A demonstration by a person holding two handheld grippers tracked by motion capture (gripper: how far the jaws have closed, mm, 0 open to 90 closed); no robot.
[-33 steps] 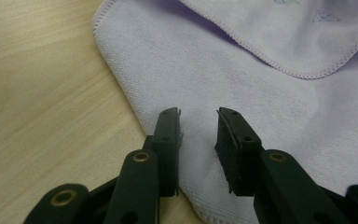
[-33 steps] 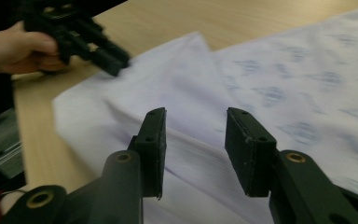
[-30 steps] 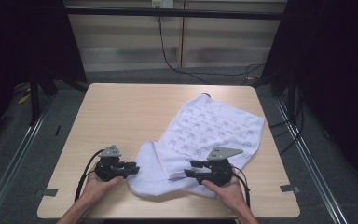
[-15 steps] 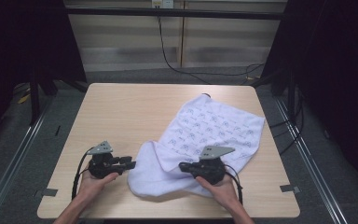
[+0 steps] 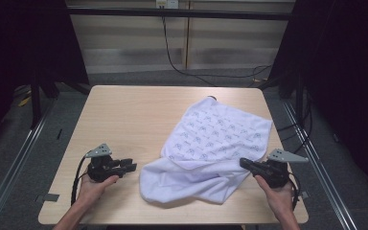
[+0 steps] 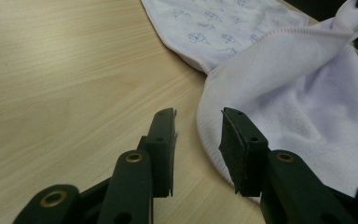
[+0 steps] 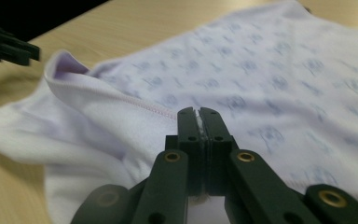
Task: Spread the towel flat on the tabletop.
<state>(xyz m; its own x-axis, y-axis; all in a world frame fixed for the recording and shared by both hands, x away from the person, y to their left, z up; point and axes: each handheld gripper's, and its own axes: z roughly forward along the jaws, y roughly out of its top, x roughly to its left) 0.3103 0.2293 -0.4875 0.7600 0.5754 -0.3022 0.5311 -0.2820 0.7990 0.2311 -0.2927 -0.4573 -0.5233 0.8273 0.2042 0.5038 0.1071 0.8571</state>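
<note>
Cloth-spreading is the job as I read it, and I'd put us at the stage of taking hold of the near edge. My left gripper [image 6: 196,133] sits on the pale wooden table [image 5: 124,120] with its jaws partly apart; they have just been opening a little, nothing is held, and the rounded hem of the white printed towel with small grey motifs [image 5: 211,153] lies just beyond the tips. That towel is spread across the right half of the table, its near part folded over and showing its plain underside. My right gripper [image 7: 199,116] is clamped tight on the towel's hem (a sliver of white fabric shows between the pads). Next I judge the left should nudge onto the hem and pinch it, so both can pull it flat
</note>
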